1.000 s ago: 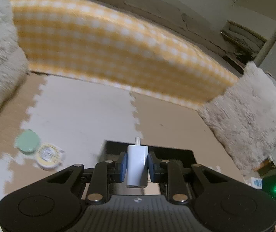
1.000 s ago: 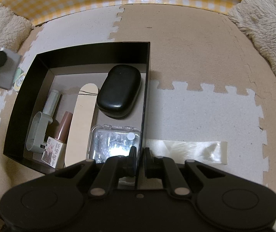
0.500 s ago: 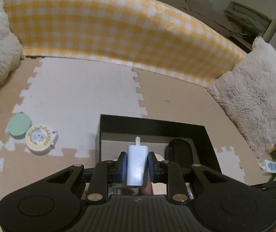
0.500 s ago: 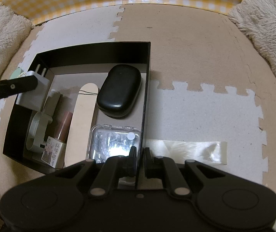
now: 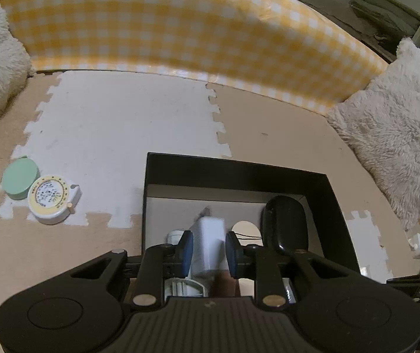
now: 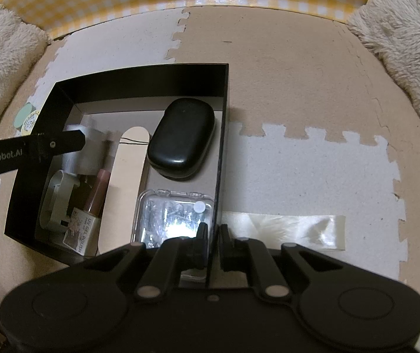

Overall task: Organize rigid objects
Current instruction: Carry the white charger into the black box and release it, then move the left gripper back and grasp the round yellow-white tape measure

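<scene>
Left gripper (image 5: pixel 207 253) angled down (pinching) — right gripper (image 6: pixel 212 242) clamped.

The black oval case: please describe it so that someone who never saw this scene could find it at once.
Find the black box on the foam floor mat. In the right wrist view, the black oval case lies in the box's right half, at the far end, above the clear plastic case. It is the only glossy, rounded, all-black thing inside; its neighbours are clear, pale or pink.

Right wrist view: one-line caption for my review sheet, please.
Right gripper pinches the black box wall while the left gripper lowers a white charger inside.
</scene>
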Demonstrator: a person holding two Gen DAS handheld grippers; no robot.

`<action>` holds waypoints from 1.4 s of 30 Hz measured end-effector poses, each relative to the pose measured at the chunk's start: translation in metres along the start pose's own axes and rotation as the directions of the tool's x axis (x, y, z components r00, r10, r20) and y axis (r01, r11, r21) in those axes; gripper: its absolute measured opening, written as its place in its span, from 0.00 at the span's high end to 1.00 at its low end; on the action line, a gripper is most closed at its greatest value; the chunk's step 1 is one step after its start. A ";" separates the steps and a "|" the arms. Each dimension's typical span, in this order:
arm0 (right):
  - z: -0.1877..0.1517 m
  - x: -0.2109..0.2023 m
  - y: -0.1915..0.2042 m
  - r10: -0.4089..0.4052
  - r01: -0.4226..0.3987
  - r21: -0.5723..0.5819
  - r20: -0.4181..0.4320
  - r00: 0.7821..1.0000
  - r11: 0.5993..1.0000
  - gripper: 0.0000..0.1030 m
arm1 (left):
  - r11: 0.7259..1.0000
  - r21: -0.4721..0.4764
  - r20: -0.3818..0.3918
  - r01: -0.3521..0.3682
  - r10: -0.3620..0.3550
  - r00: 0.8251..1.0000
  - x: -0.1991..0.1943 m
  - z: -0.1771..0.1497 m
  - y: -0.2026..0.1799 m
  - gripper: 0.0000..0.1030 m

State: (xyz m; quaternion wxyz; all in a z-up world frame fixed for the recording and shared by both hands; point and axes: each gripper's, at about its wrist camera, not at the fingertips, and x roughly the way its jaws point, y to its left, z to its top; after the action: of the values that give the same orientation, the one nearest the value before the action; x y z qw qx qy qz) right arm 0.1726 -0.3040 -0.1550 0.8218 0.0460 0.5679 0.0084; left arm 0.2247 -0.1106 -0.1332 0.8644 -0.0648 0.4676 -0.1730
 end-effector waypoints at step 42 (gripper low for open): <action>-0.001 -0.001 0.000 0.001 -0.001 0.001 0.002 1.000 1.000 0.92 | 0.992 0.036 0.100 -0.121 0.117 0.988 -0.048 0.013 0.019 0.00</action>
State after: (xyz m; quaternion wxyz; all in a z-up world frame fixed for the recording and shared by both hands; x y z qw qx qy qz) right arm 0.1717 -0.3036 -0.1541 0.8222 0.0466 0.5672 0.0088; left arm 0.2158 -0.0765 -0.0936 0.8961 -0.0267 0.4242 -0.1274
